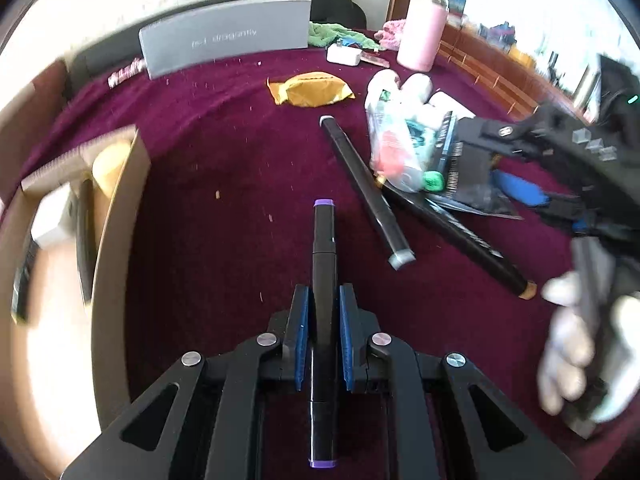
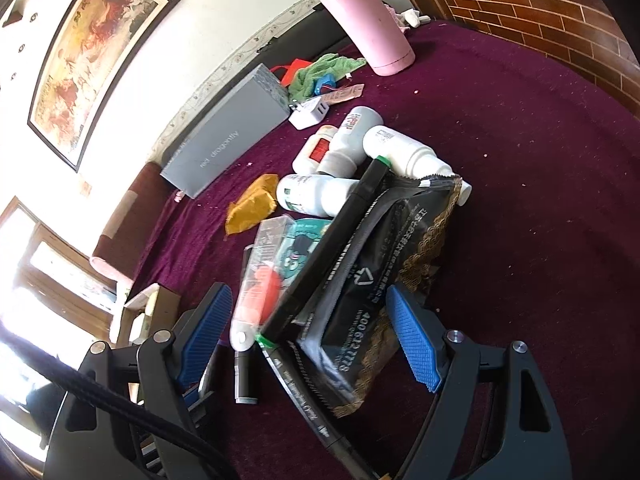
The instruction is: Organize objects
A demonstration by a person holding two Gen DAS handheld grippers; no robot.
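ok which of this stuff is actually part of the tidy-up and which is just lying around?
In play:
- purple-capped marker, clamped in left gripper
- cardboard box, already holding items
- grey-capped marker
- green-capped marker
- black pouch, between the open right gripper fingers
- white bottles

Probably bystanders:
- pink flask
- grey box
- green cloth
- white charger

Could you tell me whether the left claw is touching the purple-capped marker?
Touching: the left wrist view shows the left claw shut on the purple-capped marker, both blue pads pressed against its black barrel.
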